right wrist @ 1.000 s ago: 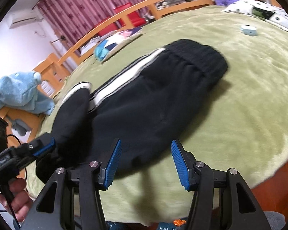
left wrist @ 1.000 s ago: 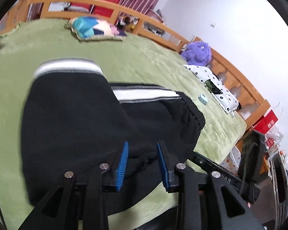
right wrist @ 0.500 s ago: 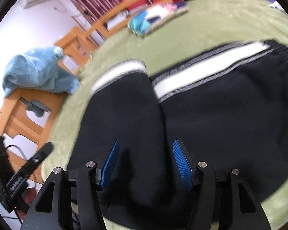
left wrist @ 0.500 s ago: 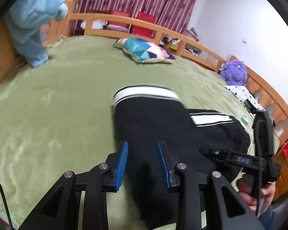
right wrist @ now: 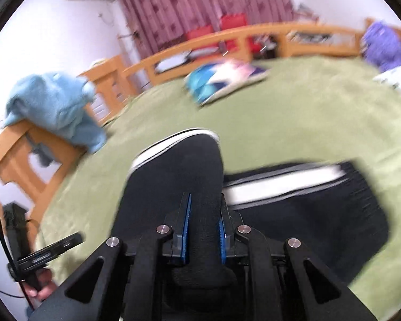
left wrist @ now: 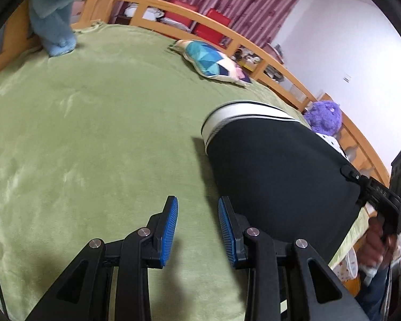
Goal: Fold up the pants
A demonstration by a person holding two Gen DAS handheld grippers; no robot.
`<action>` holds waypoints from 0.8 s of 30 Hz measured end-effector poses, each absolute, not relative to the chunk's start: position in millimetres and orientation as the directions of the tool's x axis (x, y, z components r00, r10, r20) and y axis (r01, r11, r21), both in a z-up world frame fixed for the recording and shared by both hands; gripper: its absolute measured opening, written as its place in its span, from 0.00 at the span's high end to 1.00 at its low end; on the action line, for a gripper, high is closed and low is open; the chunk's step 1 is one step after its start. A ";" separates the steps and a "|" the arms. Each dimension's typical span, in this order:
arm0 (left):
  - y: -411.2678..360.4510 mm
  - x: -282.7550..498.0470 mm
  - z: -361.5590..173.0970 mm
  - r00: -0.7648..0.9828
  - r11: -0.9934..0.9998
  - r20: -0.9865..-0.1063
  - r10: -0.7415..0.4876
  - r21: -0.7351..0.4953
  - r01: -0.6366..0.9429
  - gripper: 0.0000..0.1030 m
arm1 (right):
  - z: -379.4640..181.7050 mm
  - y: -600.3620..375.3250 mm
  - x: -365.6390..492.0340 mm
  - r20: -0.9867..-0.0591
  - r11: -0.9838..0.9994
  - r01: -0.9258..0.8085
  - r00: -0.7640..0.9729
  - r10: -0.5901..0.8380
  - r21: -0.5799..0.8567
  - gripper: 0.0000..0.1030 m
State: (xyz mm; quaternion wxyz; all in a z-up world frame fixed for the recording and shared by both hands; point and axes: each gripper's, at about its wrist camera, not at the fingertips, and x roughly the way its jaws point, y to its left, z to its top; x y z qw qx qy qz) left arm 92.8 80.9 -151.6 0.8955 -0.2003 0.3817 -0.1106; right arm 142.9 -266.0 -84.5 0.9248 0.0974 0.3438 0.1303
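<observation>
Black pants (left wrist: 275,171) with white stripes lie on a green bedspread (left wrist: 93,133). My right gripper (right wrist: 203,216) is shut on a fold of the black pants (right wrist: 179,176) at the near edge and lifts it. My left gripper (left wrist: 197,222) is open and empty, over bare bedspread just left of the pants. The right gripper (left wrist: 374,190) also shows at the right edge of the left wrist view, and the left gripper (right wrist: 50,251) shows at lower left in the right wrist view.
A wooden bed rail (left wrist: 254,48) runs round the far side. A blue towel (right wrist: 56,107) hangs on the rail corner. A colourful pillow (left wrist: 211,64) and a purple plush toy (left wrist: 326,115) lie on the far side of the bed.
My right gripper has closed on the pants' near fold and raised it. My left gripper has swung left off the fabric onto bare bedspread, still open.
</observation>
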 end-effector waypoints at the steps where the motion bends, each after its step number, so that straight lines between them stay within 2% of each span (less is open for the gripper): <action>1: 78.7 92.3 -150.7 0.683 0.895 -0.638 -0.356 -0.443 0.053 0.71 | -81.2 -280.8 143.8 -0.612 0.959 -0.145 0.744 0.267 0.243 0.84; 5: 55.8 92.3 -146.8 0.668 0.890 -0.634 -0.390 -0.446 0.096 0.71 | -87.7 -359.9 138.4 -0.635 0.978 0.026 0.764 0.114 0.207 0.84; 7: 41.3 93.4 -147.7 0.645 0.881 -0.638 -0.422 -0.458 0.124 0.71 | -109.7 -394.8 136.9 -0.670 0.982 0.132 0.742 -0.006 0.138 0.84; 9: 21.2 95.4 -147.2 0.623 0.878 -0.644 -0.444 -0.452 0.159 0.71 | -137.0 -416.3 140.6 -0.725 0.974 0.194 0.687 -0.049 0.118 0.82; 11: -3.8 96.2 -146.0 0.597 0.881 -0.661 -0.455 -0.430 0.197 0.71 | -163.6 -431.8 140.9 -0.768 0.971 0.194 0.640 -0.015 0.143 0.76; 12: -16.7 96.5 -144.7 0.582 0.879 -0.666 -0.467 -0.423 0.220 0.71 | -164.6 -434.3 136.2 -0.754 0.968 0.199 0.657 -0.016 0.153 0.66; 13: -23.4 96.6 -144.0 0.575 0.876 -0.667 -0.475 -0.424 0.232 0.71 | -159.4 -436.5 126.8 -0.733 0.966 0.206 0.680 -0.029 0.153 0.64; 16: -49.0 97.7 -143.6 0.547 0.863 -0.670 -0.501 -0.431 0.262 0.71 | -143.5 -434.6 106.0 -0.682 0.969 0.182 0.731 -0.021 0.165 0.64; 18: -69.3 99.4 -152.7 0.521 0.875 -0.703 -0.484 -0.409 0.260 0.71 | -139.5 -424.2 98.7 -0.671 0.979 0.121 0.741 0.019 0.163 0.63; 20: -84.6 101.9 -168.3 0.493 0.900 -0.753 -0.435 -0.358 0.247 0.71 | -148.6 -414.2 99.9 -0.696 0.990 0.105 0.718 -0.012 0.091 0.62; 22: -95.7 101.9 -179.8 0.497 0.930 -0.787 -0.366 -0.285 0.233 0.70 | -163.6 -411.3 100.5 -0.735 0.994 0.097 0.678 -0.023 0.058 0.57; 24: -93.9 103.3 -176.2 0.495 0.928 -0.786 -0.371 -0.293 0.229 0.70 | -175.8 -418.1 107.6 -0.785 0.990 0.103 0.620 0.014 0.099 0.55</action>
